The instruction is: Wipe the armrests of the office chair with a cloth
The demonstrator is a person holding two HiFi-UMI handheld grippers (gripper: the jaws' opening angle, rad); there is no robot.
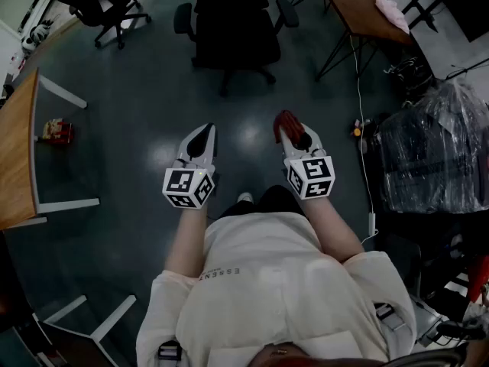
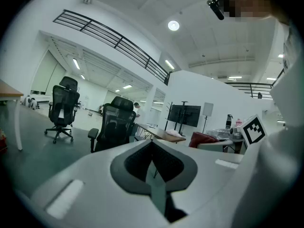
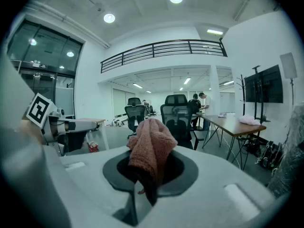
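Observation:
A black office chair (image 1: 233,33) stands ahead of me on the dark floor, with its armrests (image 1: 183,17) out to either side. It also shows in the left gripper view (image 2: 115,125) and the right gripper view (image 3: 177,115). My right gripper (image 1: 289,128) is shut on a reddish-pink cloth (image 3: 149,151), which bunches up out of its jaws (image 1: 286,121). My left gripper (image 1: 204,134) is shut with nothing in it (image 2: 152,146). Both grippers hang side by side in front of my body, well short of the chair.
A second black chair (image 1: 103,2) stands at the far left. A wooden table (image 1: 15,151) runs along the left side, and a desk (image 1: 359,6) with a pink cloth (image 1: 392,14) stands at the upper right. Plastic-wrapped goods (image 1: 435,151) and a cable (image 1: 359,105) lie on the right.

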